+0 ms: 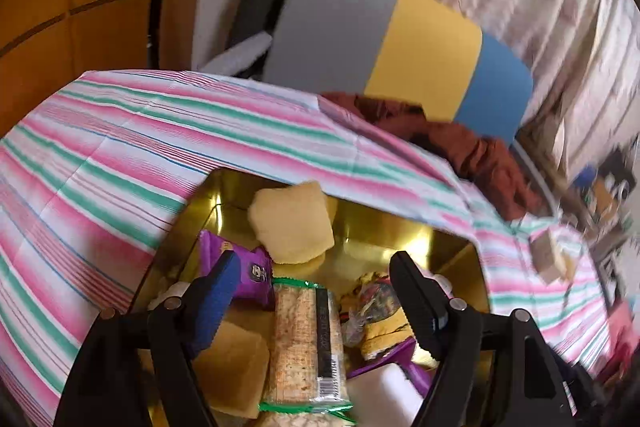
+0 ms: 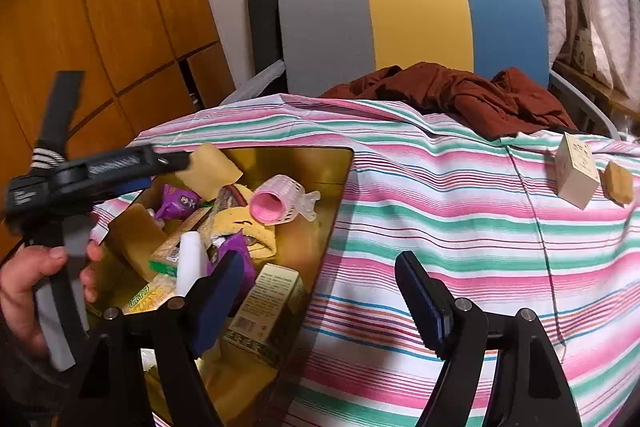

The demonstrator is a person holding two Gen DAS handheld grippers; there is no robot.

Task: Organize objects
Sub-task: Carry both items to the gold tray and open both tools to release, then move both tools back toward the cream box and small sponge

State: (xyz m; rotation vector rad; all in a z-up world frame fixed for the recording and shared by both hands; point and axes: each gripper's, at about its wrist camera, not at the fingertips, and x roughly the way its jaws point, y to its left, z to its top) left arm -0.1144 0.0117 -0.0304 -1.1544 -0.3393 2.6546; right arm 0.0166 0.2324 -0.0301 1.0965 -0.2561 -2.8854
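Left wrist view sits close above the gold tin, looking steeply down past its own tongs into the contents, with the striped counter and the tricolour chair tilted behind. Right wrist view looks from just right of the tin, tongs over the striped cloth, facing the same chair square on. Both share tin, cloth, chair, brown garment; the right view also catches the left tongs and hand.

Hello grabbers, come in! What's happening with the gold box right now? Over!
Left gripper open above the gold box; yellow sponge loose inside. Right gripper open, empty. Small box and sponge piece left on the striped cloth.
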